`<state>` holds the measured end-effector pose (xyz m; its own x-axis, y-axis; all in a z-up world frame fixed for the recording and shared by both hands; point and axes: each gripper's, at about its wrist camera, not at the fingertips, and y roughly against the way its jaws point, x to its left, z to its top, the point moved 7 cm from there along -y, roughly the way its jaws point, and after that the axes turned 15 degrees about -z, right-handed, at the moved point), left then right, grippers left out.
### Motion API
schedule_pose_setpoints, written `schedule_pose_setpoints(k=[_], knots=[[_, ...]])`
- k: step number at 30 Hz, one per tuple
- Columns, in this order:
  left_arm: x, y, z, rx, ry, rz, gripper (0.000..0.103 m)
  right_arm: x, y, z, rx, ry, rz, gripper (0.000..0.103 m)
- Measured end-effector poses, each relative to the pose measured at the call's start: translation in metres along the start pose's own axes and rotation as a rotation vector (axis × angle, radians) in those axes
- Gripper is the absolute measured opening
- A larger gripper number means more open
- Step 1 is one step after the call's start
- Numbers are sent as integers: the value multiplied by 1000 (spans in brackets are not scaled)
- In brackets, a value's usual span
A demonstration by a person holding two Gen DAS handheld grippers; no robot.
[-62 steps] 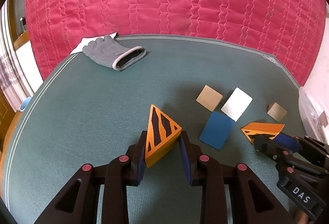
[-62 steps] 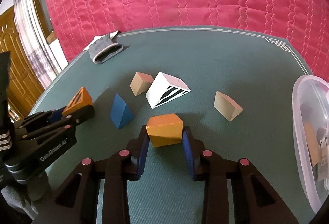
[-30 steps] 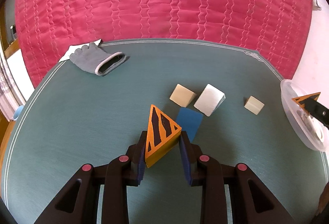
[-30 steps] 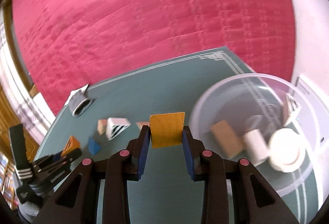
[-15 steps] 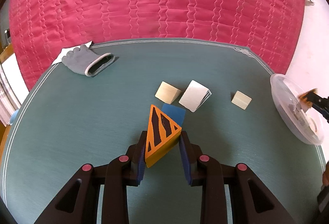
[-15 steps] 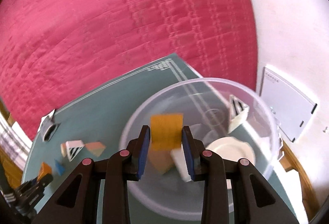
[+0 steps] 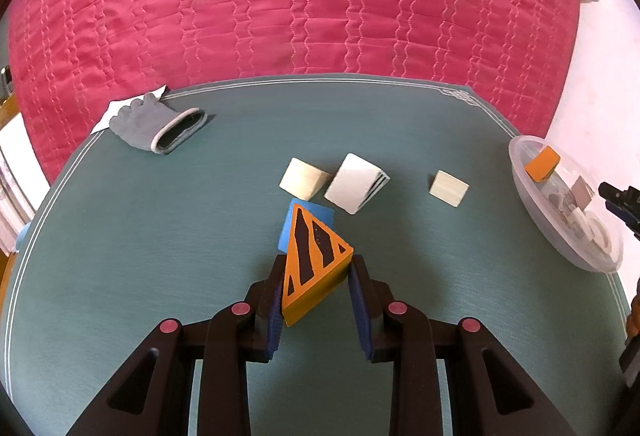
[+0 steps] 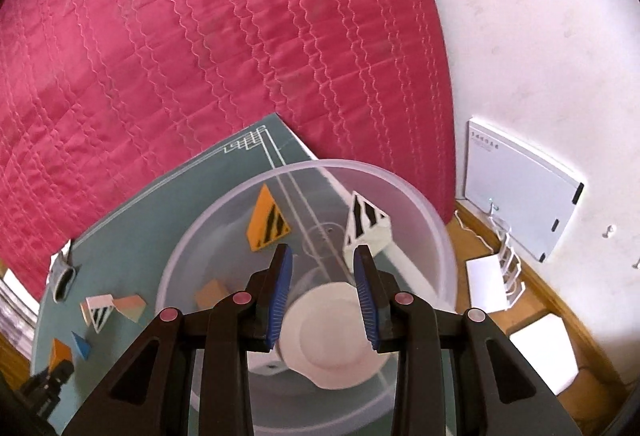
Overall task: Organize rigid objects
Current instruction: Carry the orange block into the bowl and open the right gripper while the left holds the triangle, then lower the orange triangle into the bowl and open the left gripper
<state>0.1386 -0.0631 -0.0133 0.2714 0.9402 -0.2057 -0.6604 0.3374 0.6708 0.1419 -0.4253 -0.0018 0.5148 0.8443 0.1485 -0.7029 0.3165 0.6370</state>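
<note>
Left wrist view: my left gripper [image 7: 318, 263] is clenched on a striped orange wedge [image 7: 310, 276], pads on its flat sides and its point upward, so it sits steady above the green felt table [image 7: 160, 236]. A matte blue block [image 7: 310, 214] lies just beyond it. Further off are two pale wooden blocks [image 7: 304, 180], a white wedge [image 7: 356, 184] and a soft grey glove [image 7: 156, 124].

Right wrist view: my right gripper [image 8: 322, 276] hangs over the clear plastic bowl [image 8: 400, 188], fingers released with nothing between them. Another orange striped wedge [image 8: 267, 220] is inside, with a white striped wedge [image 8: 366, 224] and a smooth white disc [image 8: 332, 336]. The bowl looks like my collecting spot.
</note>
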Motion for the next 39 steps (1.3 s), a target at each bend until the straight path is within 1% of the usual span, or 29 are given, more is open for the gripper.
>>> schedule_pose_setpoints(k=[7, 9, 10, 11, 12, 17, 21, 30, 32, 39], knots=[[-24, -3, -1, 20, -49, -27, 31, -5, 10, -8, -49, 35, -42, 35], [-32, -5, 0, 27, -63, -38, 31, -5, 14, -9, -63, 36, -50, 44], [-36, -6, 0, 31, -67, -46, 31, -5, 16, -10, -73, 33, -49, 53], [-41, -7, 0, 35, -72, -56, 31, -6, 19, -10, -84, 23, -43, 58], [-47, -9, 1, 39, -82, -66, 31, -6, 22, -11, -93, 14, -37, 59], [-78, -17, 5, 54, -143, -98, 31, -7, 29, -13, -121, -5, -27, 60], [-107, -25, 10, 66, -184, -140, 31, -11, 31, -13, -122, -33, -21, 62], [-153, -45, 26, 74, -220, -235, 31, -22, 36, -14, -119, -92, -29, 64], [-161, -50, 30, 73, -231, -247, 31, -24, 37, -13, -116, -99, -27, 67], [-190, -66, 41, 65, -274, -279, 31, -30, 43, -8, -137, -127, -44, 68]])
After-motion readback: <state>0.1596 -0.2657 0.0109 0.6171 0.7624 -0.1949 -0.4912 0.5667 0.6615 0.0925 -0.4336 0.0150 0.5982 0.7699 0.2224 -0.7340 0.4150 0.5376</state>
